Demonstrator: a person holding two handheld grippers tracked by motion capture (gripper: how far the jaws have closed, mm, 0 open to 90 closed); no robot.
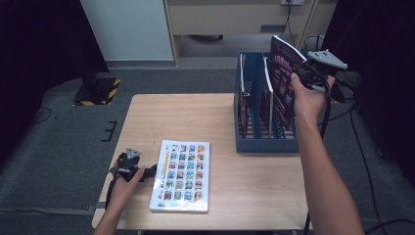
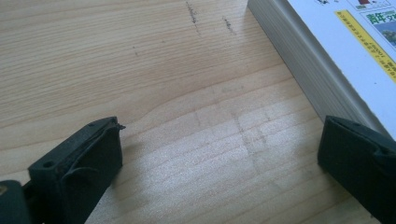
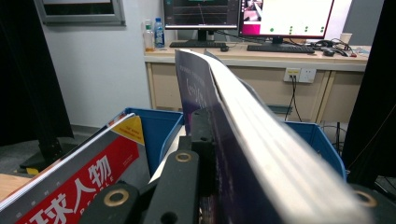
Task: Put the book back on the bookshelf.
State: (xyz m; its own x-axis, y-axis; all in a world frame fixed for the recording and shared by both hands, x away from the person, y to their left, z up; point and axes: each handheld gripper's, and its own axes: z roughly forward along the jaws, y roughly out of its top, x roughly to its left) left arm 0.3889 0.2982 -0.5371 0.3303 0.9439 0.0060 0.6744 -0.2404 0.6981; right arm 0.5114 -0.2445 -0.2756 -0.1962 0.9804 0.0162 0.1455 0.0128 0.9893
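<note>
A purple-covered book is clamped upright by the right hand-held gripper above the blue file rack, apparently so it can be slotted in. The left hand-held gripper is held open on the tabletop, beside a white picture book.

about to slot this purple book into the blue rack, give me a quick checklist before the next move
1. Grip: right gripper shut on the purple book, jaws clamped on its edge in the right gripper view: ok.
2. Book over the blue rack, at its right end: ok.
3. Book upright: it tilts, not yet plumb: not ok.
4. Free slot beneath: other books stand in the left slots; the floor of the right slot is hidden: cannot tell.
5. Left gripper out of the way: open, low over the table beside the white book: ok.
</note>
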